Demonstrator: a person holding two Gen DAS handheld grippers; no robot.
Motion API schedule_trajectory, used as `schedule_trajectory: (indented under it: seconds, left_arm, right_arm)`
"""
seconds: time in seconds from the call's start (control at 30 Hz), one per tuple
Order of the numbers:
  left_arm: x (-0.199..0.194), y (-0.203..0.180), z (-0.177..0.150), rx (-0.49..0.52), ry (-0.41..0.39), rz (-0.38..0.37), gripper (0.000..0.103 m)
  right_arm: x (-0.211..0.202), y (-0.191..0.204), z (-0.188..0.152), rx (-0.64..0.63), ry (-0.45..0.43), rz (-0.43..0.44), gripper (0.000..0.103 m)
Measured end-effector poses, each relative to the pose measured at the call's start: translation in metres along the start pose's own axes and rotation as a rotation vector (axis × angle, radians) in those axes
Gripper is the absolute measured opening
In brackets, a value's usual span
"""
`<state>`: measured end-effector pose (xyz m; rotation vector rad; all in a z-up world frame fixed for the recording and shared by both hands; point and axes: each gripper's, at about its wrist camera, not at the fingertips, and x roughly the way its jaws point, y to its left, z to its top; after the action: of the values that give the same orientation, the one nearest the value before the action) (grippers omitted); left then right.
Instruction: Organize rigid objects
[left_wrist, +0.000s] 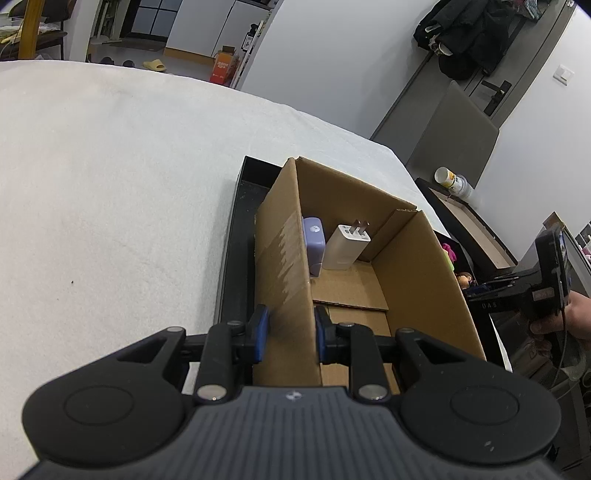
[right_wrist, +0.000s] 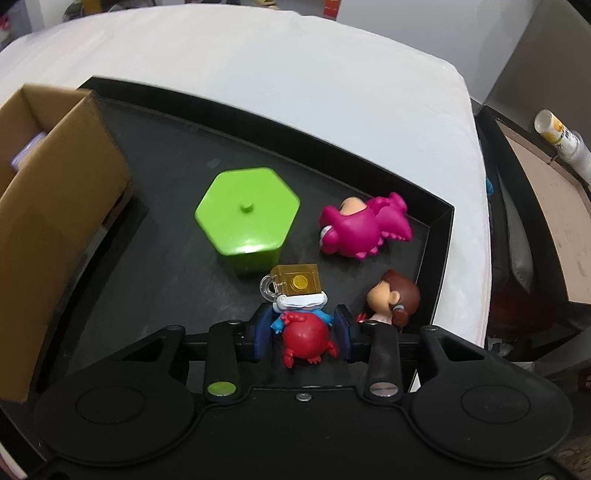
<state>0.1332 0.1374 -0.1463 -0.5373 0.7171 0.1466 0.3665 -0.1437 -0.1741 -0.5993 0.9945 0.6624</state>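
The left gripper (left_wrist: 290, 332) has its jaws pinching the cardboard box (left_wrist: 417, 273) wall; white tabletop (left_wrist: 110, 184) lies open to their left. The right gripper (right_wrist: 304, 334) has its jaws around the red figure (right_wrist: 304, 332), pads just beside it, grip unclear; the black tray (right_wrist: 441, 236) rim lies to the right.

Open cardboard box (left_wrist: 369, 280) in black tray (right_wrist: 155, 266), holding white charger (left_wrist: 345, 245), prongs up, and purple one (left_wrist: 314, 243). Green hex block (right_wrist: 245, 212) mid-tray; pink dino (right_wrist: 364, 227) at 3 o'clock; red figure (right_wrist: 304, 332) at 6; brown-haired doll (right_wrist: 393, 297) at 4.
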Motion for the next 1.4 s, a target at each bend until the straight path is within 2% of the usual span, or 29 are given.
schedule_trajectory:
  seconds: [0.5, 0.77, 1.4]
  left_arm:
    - [0.000, 0.000, 0.000, 0.006, -0.001, 0.002, 0.023]
    - [-0.001, 0.000, 0.000, 0.002, -0.001, 0.002, 0.023]
    - [-0.002, 0.002, 0.000, -0.006, 0.001, -0.003, 0.023]
  right_arm:
    - [-0.035, 0.034, -0.003, 0.007, -0.024, 0.097, 0.036]
    - [-0.059, 0.049, 0.004, 0.013, -0.072, 0.140, 0.036]
    - [-0.092, 0.084, 0.051, 0.004, -0.197, 0.205, 0.035]
